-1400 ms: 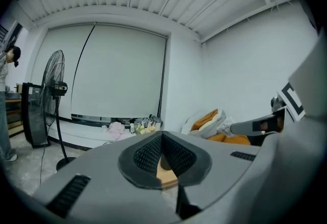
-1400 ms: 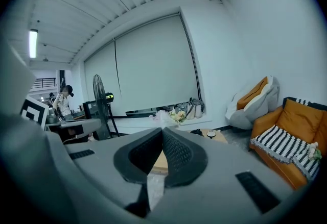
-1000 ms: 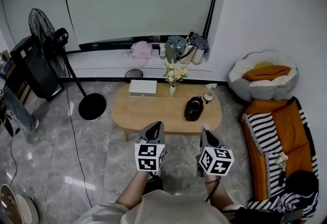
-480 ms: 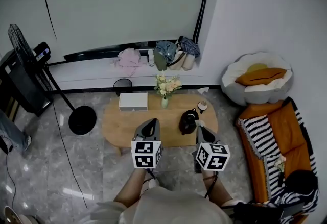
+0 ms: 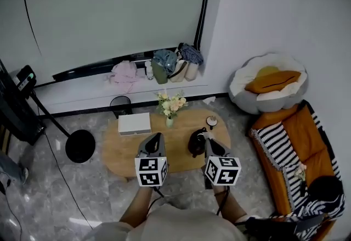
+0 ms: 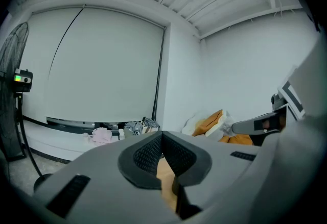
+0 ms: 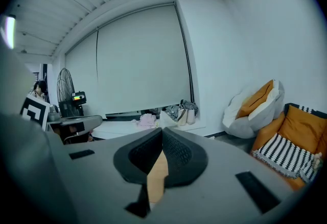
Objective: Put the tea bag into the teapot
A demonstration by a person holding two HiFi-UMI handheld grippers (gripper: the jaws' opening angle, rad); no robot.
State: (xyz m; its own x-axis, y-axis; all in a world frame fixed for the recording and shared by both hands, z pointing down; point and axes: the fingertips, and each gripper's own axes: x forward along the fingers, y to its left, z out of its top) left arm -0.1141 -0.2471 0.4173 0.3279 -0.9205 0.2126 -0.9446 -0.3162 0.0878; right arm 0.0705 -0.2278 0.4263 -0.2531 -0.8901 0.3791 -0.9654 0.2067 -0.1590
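The teapot point(image 5: 196, 143) is dark and round, and it stands on the right part of the oval wooden table point(image 5: 118, 152). In the head view it lies between our two grippers, much closer to the right one. The tip of the right gripper point(image 5: 208, 142) is just at 3 o'clock of the pot. We cannot tell if they touch. The left gripper point(image 5: 156, 138) is well apart, at 9 o'clock of the pot.

The tea bag is too small for us to tell in any view. A small round thing with a pale centre point(image 5: 211, 121) stands at 1 o'clock of the teapot.

In the left gripper view, the fingers point(image 6: 145, 154) of the left gripper point(image 6: 162, 135) are pressed together at their tips. Nothing is between them; only the wood of the table shows through the narrow gap lower down. In the right gripper view it is the same: the fingers point(image 7: 179, 151) of the right gripper point(image 7: 162, 130) meet at the tips and pinch nothing.

A vase with flowers point(image 5: 170, 107) stands at 11 o'clock of the teapot, and a white box point(image 5: 134, 123) lies further left, at 10 o'clock.
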